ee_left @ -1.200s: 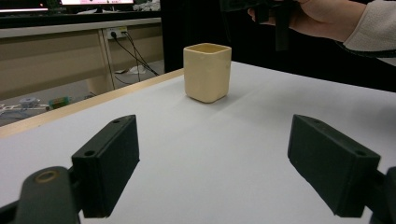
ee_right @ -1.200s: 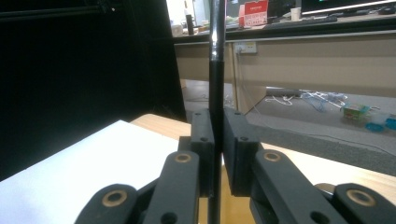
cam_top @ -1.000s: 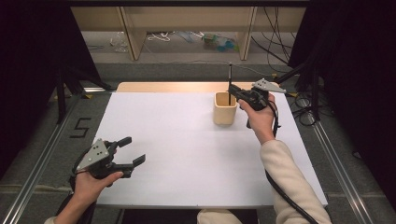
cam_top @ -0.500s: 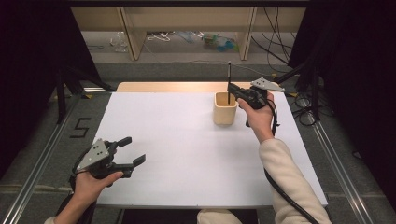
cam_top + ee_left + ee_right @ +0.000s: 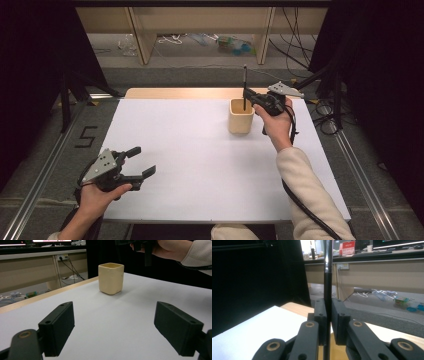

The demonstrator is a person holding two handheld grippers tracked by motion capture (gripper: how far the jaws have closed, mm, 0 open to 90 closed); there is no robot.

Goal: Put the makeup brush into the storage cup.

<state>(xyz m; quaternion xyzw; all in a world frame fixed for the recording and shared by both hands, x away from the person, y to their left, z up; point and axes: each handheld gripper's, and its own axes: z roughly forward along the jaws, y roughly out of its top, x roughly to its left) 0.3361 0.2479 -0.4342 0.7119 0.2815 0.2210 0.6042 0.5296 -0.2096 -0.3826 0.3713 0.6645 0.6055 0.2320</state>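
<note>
Above the cup point(image 5: 241, 116), unmoved: right gripper point(image 5: 248, 96) clamping upright pen point(image 5: 244, 86), left gripper point(image 5: 139, 162) wide, well apart.

Thin black pen point(image 5: 244, 87) stands upright, lower end inside beige square cup point(image 5: 241, 118).

pen point(image 5: 244, 85) lower end hidden inside cup point(image 5: 241, 118), top cut off in right gripper view

A lab recording bay: black curtains around the white surface point(image 5: 200, 150), loose cables point(image 5: 165, 39) beyond it, monitor-topped desks point(image 5: 387, 267) behind.
</note>
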